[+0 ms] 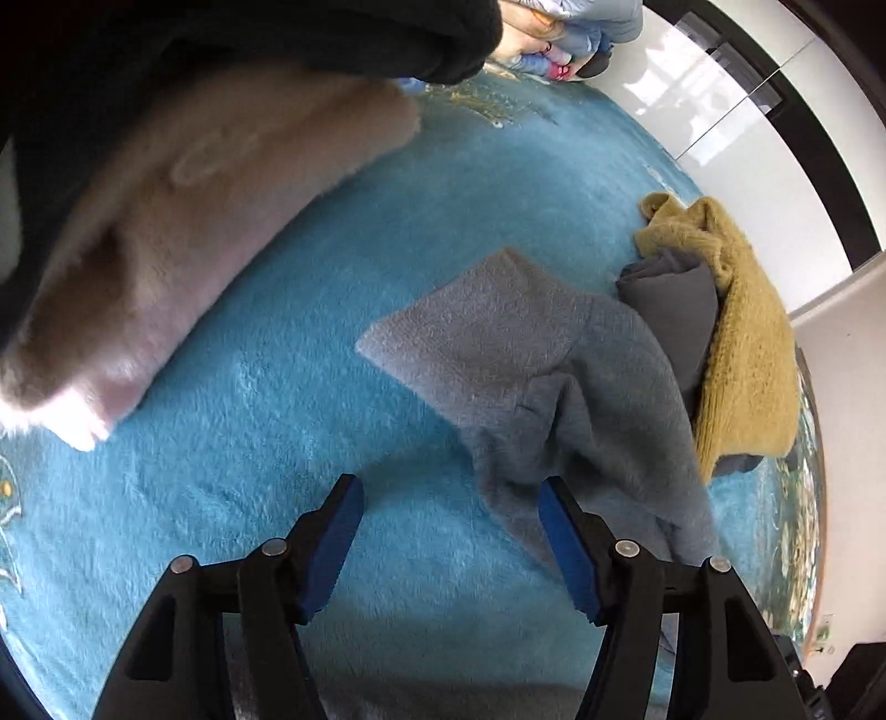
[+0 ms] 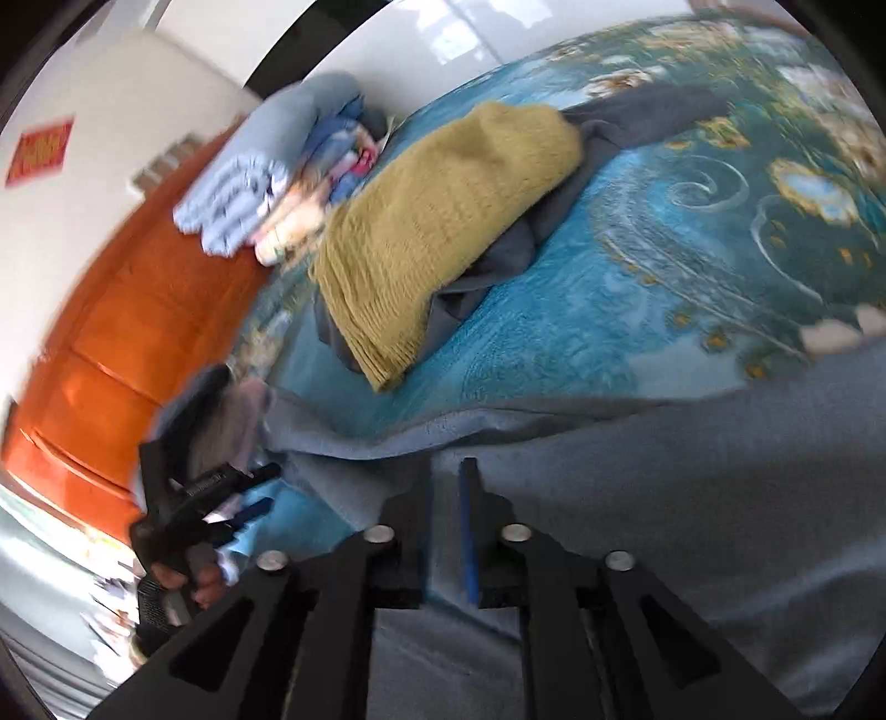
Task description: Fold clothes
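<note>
Here, a fuzzy grey-blue fleece garment is seen spread in loose folds on a plush turquoise blanket with gold swirl patterning, and the left gripper is held just above it with its 2 blue-padded fingers set wide apart — nothing lies between them, though the right-hand pad overlaps the garment's lower edge in the left wrist view. Beside the fleece, toward the blanket's edge, a mustard-yellow ribbed knit sweater is draped over a dark slate-grey garment, the 2 touching. At the upper left of the same view, a pale pink furry garment is stretched across the blanket, partly under a black sleeve. In the right wrist view, the right gripper is seen with its fingers brought almost together, and a fold of the grey-blue fleece garment is pinched in the narrow gap, the cloth filling the lower right of the frame. Beyond it, the mustard sweater and the slate-grey garment are shown again, with a stack of folded light-blue and patterned bedding behind them against an orange padded headboard. At the lower left, the other gripper is visible — held by a hand.
</note>
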`<state>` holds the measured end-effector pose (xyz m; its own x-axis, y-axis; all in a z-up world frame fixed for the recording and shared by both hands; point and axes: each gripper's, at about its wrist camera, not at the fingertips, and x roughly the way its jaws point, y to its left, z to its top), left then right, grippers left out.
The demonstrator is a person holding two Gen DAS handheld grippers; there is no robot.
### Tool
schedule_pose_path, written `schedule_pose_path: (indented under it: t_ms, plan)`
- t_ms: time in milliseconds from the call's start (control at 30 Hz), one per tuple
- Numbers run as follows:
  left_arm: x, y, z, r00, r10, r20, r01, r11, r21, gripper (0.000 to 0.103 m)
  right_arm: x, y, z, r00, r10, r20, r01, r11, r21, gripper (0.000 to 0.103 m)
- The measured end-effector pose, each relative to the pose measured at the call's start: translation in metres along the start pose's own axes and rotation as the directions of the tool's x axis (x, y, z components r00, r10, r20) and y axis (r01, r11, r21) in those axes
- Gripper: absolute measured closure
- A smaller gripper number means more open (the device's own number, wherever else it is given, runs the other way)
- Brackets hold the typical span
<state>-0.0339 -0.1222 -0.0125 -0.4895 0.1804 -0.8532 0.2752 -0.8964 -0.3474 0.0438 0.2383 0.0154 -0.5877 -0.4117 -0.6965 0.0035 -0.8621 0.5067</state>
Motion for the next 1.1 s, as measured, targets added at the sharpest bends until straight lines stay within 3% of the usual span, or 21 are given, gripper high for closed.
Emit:
schedule_pose_path:
  t_ms: [33,67,167,300,400,467,533,600,633,667,733,867,967,1100]
  plan:
    - [0.003,0.001,0.0,1.0,0.003,-0.002,-0.003,1.0,-0.003,0.034,0.004,0.007,0.002,0.999,-0.053,0.007,0.053,0.996,-0.065,0.07]
    - [0.005,0.003,-0.001,1.0,0.006,-0.005,-0.006,1.0,-0.007,0.034,0.006,0.013,0.005,0.994,-0.108,0.018,0.109,0.986,-0.125,0.065]
    - [0.014,0.007,-0.002,1.0,0.015,-0.012,-0.015,1.0,-0.017,0.034,0.025,0.022,0.018,0.971,-0.236,-0.022,0.218,0.926,-0.308,0.06]
    - [0.019,-0.001,-0.001,0.999,0.026,0.022,-0.027,0.999,0.018,0.034,0.052,0.018,0.026,0.947,-0.28,-0.156,0.183,0.872,-0.453,0.059]
    - [0.025,-0.005,0.001,0.998,0.041,0.037,-0.042,0.998,0.041,0.035,0.066,0.018,0.025,0.935,-0.305,-0.179,0.174,0.837,-0.52,0.059]
    - [0.027,-0.005,0.003,0.999,0.031,0.041,-0.033,0.999,0.036,0.043,0.075,0.017,0.024,0.926,-0.33,-0.182,0.189,0.824,-0.534,0.059]
    - [0.025,-0.005,0.005,0.999,0.018,0.048,-0.02,0.999,0.032,0.072,0.082,0.017,0.022,0.92,-0.342,-0.19,0.199,0.826,-0.527,0.06]
    - [0.017,-0.006,0.006,0.998,-0.001,0.06,-0.001,1.0,0.028,0.089,0.081,0.019,0.019,0.916,-0.36,-0.18,0.23,0.834,-0.501,0.074]
    - [0.012,-0.006,0.007,0.998,-0.011,0.066,0.009,1.0,0.027,0.091,0.08,0.02,0.017,0.912,-0.372,-0.172,0.246,0.834,-0.494,0.087]
    - [0.008,-0.007,0.008,0.997,-0.02,0.072,0.019,1.0,0.025,0.092,0.079,0.023,0.016,0.908,-0.388,-0.161,0.265,0.826,-0.497,0.093]
    - [0.0,-0.008,0.009,0.996,-0.039,0.083,0.038,0.999,0.022,0.093,0.075,0.032,0.016,0.898,-0.42,-0.131,0.297,0.798,-0.524,0.097]
    - [-0.021,-0.012,0.014,0.989,-0.069,0.132,0.065,0.997,0.034,0.093,0.052,0.046,0.042,0.906,-0.423,-0.027,0.345,0.772,-0.534,0.097]
    - [-0.026,-0.013,0.012,0.989,-0.083,0.125,0.078,0.996,0.042,0.093,0.053,0.048,0.064,0.889,-0.456,0.048,0.412,0.75,-0.518,0.097]
    - [-0.033,-0.014,0.009,0.988,-0.101,0.115,0.096,0.994,0.053,0.09,0.092,0.026,0.062,0.87,-0.491,-0.04,0.423,0.787,-0.448,0.097]
